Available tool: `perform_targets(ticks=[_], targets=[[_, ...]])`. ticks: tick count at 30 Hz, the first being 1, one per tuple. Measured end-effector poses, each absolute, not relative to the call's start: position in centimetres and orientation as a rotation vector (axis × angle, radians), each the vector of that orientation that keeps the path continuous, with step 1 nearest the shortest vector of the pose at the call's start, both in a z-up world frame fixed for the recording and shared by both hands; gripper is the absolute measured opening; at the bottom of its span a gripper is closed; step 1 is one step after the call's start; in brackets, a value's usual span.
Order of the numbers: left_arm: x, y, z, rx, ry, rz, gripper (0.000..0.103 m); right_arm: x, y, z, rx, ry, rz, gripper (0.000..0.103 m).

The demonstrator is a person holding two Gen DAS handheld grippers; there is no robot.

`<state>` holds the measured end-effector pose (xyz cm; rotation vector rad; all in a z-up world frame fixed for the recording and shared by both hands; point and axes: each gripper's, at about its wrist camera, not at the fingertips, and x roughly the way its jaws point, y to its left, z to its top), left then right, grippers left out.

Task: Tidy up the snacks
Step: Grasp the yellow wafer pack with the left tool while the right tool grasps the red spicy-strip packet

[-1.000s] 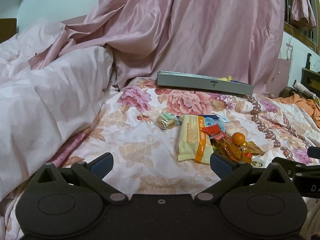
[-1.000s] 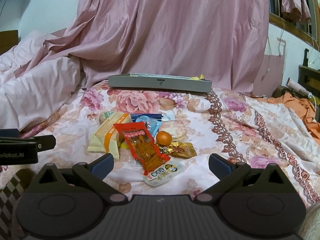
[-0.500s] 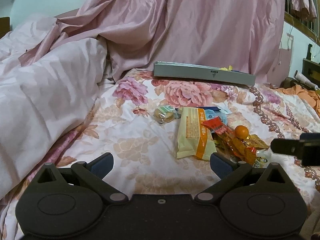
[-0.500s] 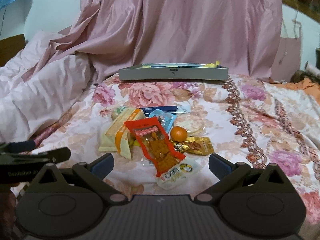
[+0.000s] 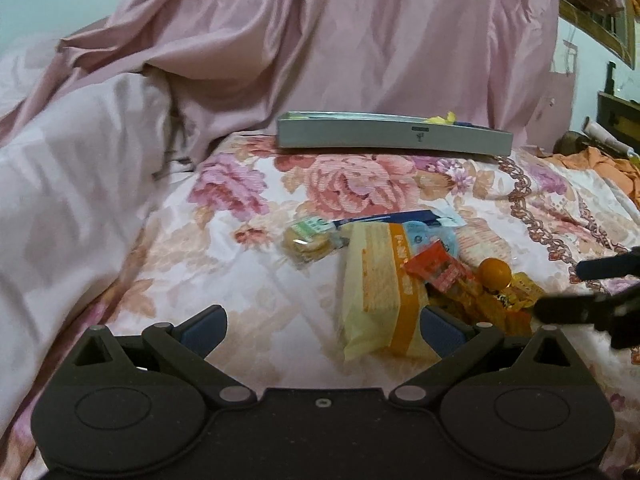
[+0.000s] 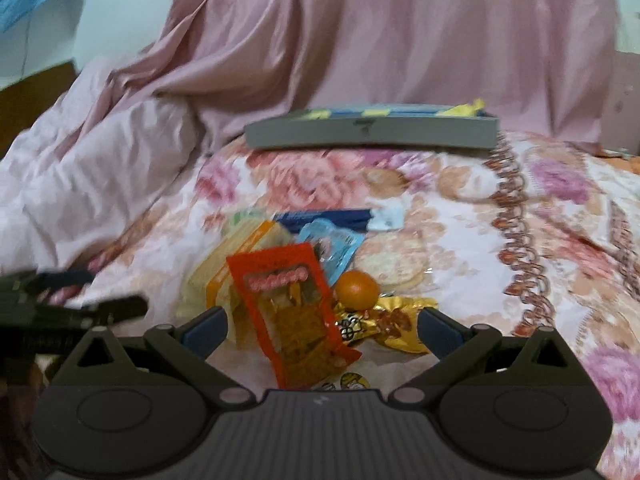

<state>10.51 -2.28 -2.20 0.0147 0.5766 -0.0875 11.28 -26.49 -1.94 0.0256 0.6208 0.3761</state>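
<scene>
The right gripper (image 6: pixel 322 330) is hanging wide open low in the right wrist view, nothing between its jaws, and it is lining up on the red snack packet (image 6: pixel 290 316) lying at centre frame on top of the pile. That packet is looking light and crinkly, a thin film pouch with flat contents, so it is probably going to flex and slide; the sealed upper edge or one long side looks like the best place to pinch, not the puffy middle. Just right of it the small orange (image 6: pixel 357 290) is sitting round and smooth, likely to roll if nudged, and the gold wrapper (image 6: pixel 394 326) beneath it is shiny and probably slippery. Over in the left wrist view, the left gripper (image 5: pixel 322 330) is also spread open and empty at lower centre, with the yellow wafer pack (image 5: pixel 380 292) lying lengthwise just ahead of its right finger, a soft pillow bag that could crush under a hard squeeze. The round biscuit pack (image 5: pixel 310 240) is resting apart at mid-frame. The grey tray (image 5: pixel 394 140) is waiting at the upper centre on the floral bedspread (image 5: pixel 248 280), well apart from the pile, some packets already showing over its rim.
</scene>
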Motion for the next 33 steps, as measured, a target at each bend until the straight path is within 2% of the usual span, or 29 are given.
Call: perform_targets(ticks=[11, 17, 23, 27, 33], targets=[[15.6, -4.5, -4.2, 0.038, 0.622, -0.181, 0.102, 13.7, -24.7, -4.5, -0.073, 0.724, 0.463, 0.102], [16.5, -5.2, -5.2, 0.108, 0.654, -0.223, 0.101, 14.0, -23.7, -5.5, -0.166, 0.726, 0.464, 0.087], [17.4, -5.2, -5.4, 0.091, 0.659, -0.242, 0.094, 14.7, -22.3, -6.4, -0.252, 0.7, 0.472, 0.077], [18.3, -5.4, -6.0, 0.046, 0.696, -0.235, 0.085, 15.2, -22.2, -6.8, -0.245, 0.71, 0.475, 0.077], [18.6, -5.5, -6.6, -0.042, 0.713, -0.223, 0.069, 15.2, -22.2, -6.7, -0.228, 0.717, 0.48, 0.066]])
